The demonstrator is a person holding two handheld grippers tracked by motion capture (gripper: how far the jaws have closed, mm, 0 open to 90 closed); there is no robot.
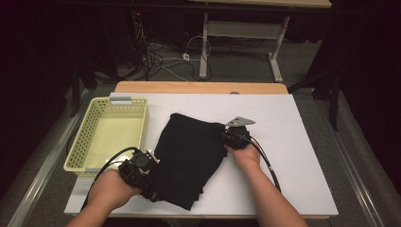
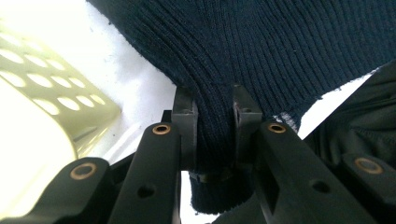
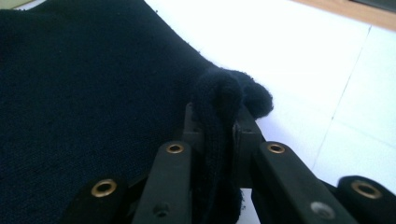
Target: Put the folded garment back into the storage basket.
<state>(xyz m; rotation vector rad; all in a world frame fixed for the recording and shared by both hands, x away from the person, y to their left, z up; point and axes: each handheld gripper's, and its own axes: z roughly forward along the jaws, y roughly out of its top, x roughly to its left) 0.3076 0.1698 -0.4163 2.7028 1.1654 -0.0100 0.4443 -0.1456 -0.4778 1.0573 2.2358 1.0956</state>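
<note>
Dark ribbed knit garment [image 1: 189, 156] lies part-folded on the white table cover [image 1: 293, 156], centre of the table, just right of the yellow perforated basket [image 1: 109, 135].

Left gripper [image 1: 150, 160]: at the garment's near-left edge. In the left gripper view the jaws are clamped on a ribbed band of the knit [image 2: 215, 135], the cloth pinched narrow between the pads [image 2: 184, 116]. The hem hangs loose below the grip.

Right gripper [image 1: 226, 135]: at the garment's right edge, farther from the person. In the right gripper view the jaws are clamped on a bunched roll of fabric [image 3: 218, 121], with a rounded lump spilling past the tips.

Risks, as judged from here:
- The right grip looks to hold several layers in a wad. If the hands pull apart, an inner layer may slide free and the fold may collapse unevenly.
- The left grip sits near the hem. Stretchy rib could creep out of the pads under tension, dropping that corner.
- The two holds are not level with each other, left near and right far. Lifting may skew the garment and drag the slack lower part across the cover.
- The basket wall stands close to the left gripper. A leftward swing could knock it or snag knit on the holes.
- The white cover may shift if cloth drags.
</note>
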